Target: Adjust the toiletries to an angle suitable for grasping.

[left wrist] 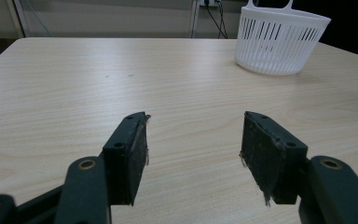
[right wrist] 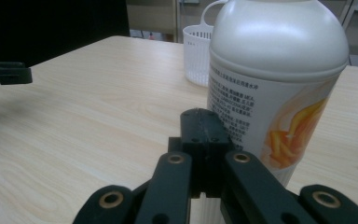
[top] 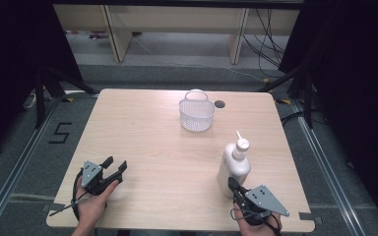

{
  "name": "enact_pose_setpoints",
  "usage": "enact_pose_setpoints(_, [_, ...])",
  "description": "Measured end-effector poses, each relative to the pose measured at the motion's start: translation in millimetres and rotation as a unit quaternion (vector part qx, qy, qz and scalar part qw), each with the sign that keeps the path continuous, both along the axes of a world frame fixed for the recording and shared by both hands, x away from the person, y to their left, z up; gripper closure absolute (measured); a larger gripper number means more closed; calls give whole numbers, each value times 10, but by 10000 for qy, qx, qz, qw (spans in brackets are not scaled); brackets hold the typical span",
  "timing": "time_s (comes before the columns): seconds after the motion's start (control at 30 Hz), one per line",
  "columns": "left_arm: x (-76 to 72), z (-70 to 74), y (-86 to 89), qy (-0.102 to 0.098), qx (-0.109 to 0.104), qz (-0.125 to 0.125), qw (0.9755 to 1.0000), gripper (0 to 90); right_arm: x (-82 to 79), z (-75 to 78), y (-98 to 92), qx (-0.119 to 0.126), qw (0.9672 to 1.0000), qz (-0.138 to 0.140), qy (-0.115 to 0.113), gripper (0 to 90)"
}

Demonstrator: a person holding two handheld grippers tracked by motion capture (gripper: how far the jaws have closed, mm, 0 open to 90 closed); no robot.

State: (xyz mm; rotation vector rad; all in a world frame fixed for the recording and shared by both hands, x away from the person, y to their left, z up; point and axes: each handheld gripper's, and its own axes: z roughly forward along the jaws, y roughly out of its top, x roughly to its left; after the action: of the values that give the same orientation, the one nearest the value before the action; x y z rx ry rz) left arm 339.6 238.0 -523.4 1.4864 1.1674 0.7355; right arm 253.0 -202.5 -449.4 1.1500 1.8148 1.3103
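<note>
A white pump bottle [top: 235, 164] with an orange-printed label stands upright near the table's front right. My right gripper [top: 232, 184] sits just in front of it, jaws pressed together with nothing between them. In the right gripper view the bottle [right wrist: 279, 79] looms right behind the shut right gripper [right wrist: 204, 126], slightly to its right. A white slotted basket [top: 197, 112] with a handle stands at the far middle of the table. At the front left my left gripper [top: 115, 167] rests, jaws wide apart. The left gripper [left wrist: 193, 149] frames bare wood, with the basket [left wrist: 279, 42] far off to the upper right.
The light wooden table [top: 152, 147] has a small dark cable hole [top: 220, 104] beside the basket. Black stands and cables lie on the floor around it. In the right gripper view the other gripper [right wrist: 4, 74] shows at the left edge.
</note>
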Motion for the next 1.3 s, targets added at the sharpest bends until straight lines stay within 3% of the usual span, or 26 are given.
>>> enact_pose_setpoints(0.03, [5,-4,-1,-35,-20,-14,10000,401,-1,-7,11,159,9999,-57,33,900])
enact_pose_setpoints(0.13, [-2,1,1,-1,5,0,10000,400,10,11,-48,68,9999,-149,-11,900])
enact_pose_setpoints(0.27, [5,-5,2,-36,-36,-13,10000,399,15,30,-106,164,9993,-339,73,900])
enact_pose_setpoints(0.67, [-7,2,3,14,-9,12,10000,398,227,42,-385,116,9957,-918,-84,900])
enact_pose_setpoints(0.77, [-7,2,3,14,-9,13,10000,399,250,42,-398,155,9955,-938,-46,900])
enact_pose_setpoints(0.83, [-8,2,2,13,-9,8,10000,399,267,50,-418,26,9950,-995,1,900])
enact_pose_setpoints(0.87, [-9,3,1,16,-5,5,10000,399,275,38,-404,202,9946,-1014,-5,900])
enact_pose_setpoints(1.03, [-2,-2,-6,-31,5,-34,10000,397,317,37,-420,225,9935,-1114,58,900])
enact_pose_setpoints(1.07, [-8,3,-9,5,26,-23,10000,397,340,33,-440,134,9943,-1057,-17,900])
enact_pose_setpoints(1.17, [2,-5,-5,-49,-30,-39,10000,396,339,24,-430,259,9940,-1063,1,900])
enact_pose_setpoints(1.3, [-4,3,-7,27,12,-5,10000,394,301,30,-446,153,9934,-1129,-125,884])
